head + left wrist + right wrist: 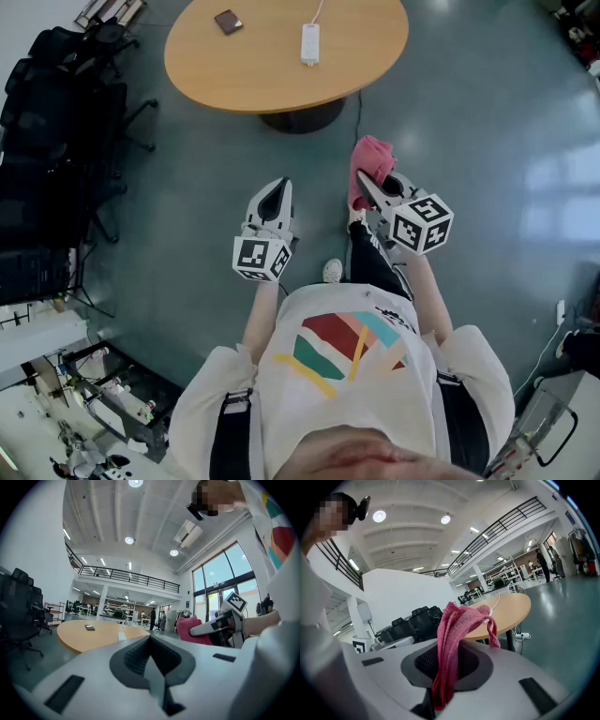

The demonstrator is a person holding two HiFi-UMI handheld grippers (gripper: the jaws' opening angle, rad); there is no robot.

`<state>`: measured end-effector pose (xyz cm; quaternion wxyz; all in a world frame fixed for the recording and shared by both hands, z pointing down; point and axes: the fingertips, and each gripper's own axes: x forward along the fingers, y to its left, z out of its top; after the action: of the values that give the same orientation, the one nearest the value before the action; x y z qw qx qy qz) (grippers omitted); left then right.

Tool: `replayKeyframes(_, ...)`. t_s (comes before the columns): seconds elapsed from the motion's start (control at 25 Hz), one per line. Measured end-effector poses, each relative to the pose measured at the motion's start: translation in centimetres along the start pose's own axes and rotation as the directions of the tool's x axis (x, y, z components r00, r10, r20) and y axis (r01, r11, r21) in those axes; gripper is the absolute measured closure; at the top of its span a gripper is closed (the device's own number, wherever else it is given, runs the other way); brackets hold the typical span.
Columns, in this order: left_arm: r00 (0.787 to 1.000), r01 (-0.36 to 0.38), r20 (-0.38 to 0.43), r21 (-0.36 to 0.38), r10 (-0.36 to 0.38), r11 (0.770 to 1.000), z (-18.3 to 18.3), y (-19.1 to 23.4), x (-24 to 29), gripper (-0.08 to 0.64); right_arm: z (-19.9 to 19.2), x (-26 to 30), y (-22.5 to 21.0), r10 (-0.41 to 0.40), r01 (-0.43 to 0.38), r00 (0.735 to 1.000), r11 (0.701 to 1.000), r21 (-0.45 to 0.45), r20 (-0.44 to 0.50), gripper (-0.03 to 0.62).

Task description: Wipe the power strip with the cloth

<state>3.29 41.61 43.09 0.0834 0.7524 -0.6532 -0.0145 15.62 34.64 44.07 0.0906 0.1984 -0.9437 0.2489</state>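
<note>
Two grippers: both are held out side by side above the grey-green floor (pixel 187 169), well short of the counter (pixel 272 70).
Left gripper (pixel 276 187): it points toward the counter. Its fingers (pixel 89 672) are pressed together with nothing between them.
Right gripper (pixel 364 180): it sits near the left one and is angled inward. Its fingers (pixel 525 667) pinch the cloth.
Cloth (pixel 370 161): pink and loosely woven. It is clamped between the right fingers, rises past the tips in a bunch and folds over, with a loop hanging down one side. It touches nothing but that gripper.
Power strip (pixel 309 44): white and slim, lying flat on the right half of the counter with its long axis pointing away from the grippers. It is well apart from the cloth and from both grippers.
Cord (pixel 317 13): white, running from the strip's far end toward the counter's far edge.
Counter: a round, light wooden top on a dark central foot.
Dark object (pixel 228 22): small, flat and rectangular, on the counter left of the power strip and apart from it. What it is cannot be told.
Chairs (pixel 56 103): black office chairs bunched at the left, beside the counter.
Person (pixel 347 394): faces the counter in a white shirt with coloured stripes. One shoe (pixel 332 271) shows on the floor between the grippers.
</note>
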Motion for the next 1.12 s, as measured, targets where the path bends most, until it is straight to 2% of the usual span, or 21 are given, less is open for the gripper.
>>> replayKeyframes(0.24, 0.999, -0.026, -0.035, 0.026, 0.026, 0.999, 1.9, 2.8, 11.1, 0.518, 5.7, 5.3, -8.7, 0.025, -0.025, 1.0, 0.998, 0.049, 0.011, 0.552)
replayKeyframes(0.44, 0.997, -0.032, 0.07, 0.003, 0.031, 0.999, 6.5, 3.7, 20.9, 0.517, 10.9, 8.2, -15.5, 0.076, -0.076, 0.997, 0.996, 0.039, -0.017, 0.552)
replayKeyframes(0.56, 0.998, -0.021, 0.057, 0.012, 0.021, 1.0, 7.3, 2.3, 26.1, 0.516, 13.6, 8.5, -19.6, 0.096, -0.095, 0.995, 0.995, 0.026, -0.032, 0.552)
replayKeyframes(0.64, 0.999, -0.023, 0.031, 0.015, 0.023, 1.0, 7.4, 2.9, 28.7, 0.515, 15.2, 9.9, -21.2, 0.104, -0.104, 0.994, 0.994, 0.021, -0.033, 0.552)
replayKeyframes(0.8, 0.999, -0.032, -0.04, 0.024, 0.033, 0.999, 6.3, 7.1, 32.1, 0.483, 17.4, 14.6, -22.3, 0.12, -0.12, 0.992, 0.993, 0.011, -0.047, 0.552)
replayKeyframes(0.92, 0.992, -0.009, -0.124, 0.077, 0.019, 0.997, 4.2, 8.6, 34.9, 0.459, 18.7, 15.8, -23.1, 0.108, -0.108, 0.992, 0.994, -0.006, -0.064, 0.552)
replayKeyframes(1.04, 0.976, 0.02, -0.216, 0.126, 0.008, 0.992, 0.8, 11.1, 38.6, 0.459, 19.7, 17.7, -24.6, 0.08, -0.081, 0.994, 0.997, -0.006, -0.077, 0.552)
replayKeyframes(1.12, 0.948, 0.053, -0.32, 0.119, -0.012, 0.991, -2.1, 13.6, 41.0, 0.458, 20.3, 20.3, -25.5, 0.064, -0.065, 0.993, 0.998, -0.005, -0.094, 0.553)
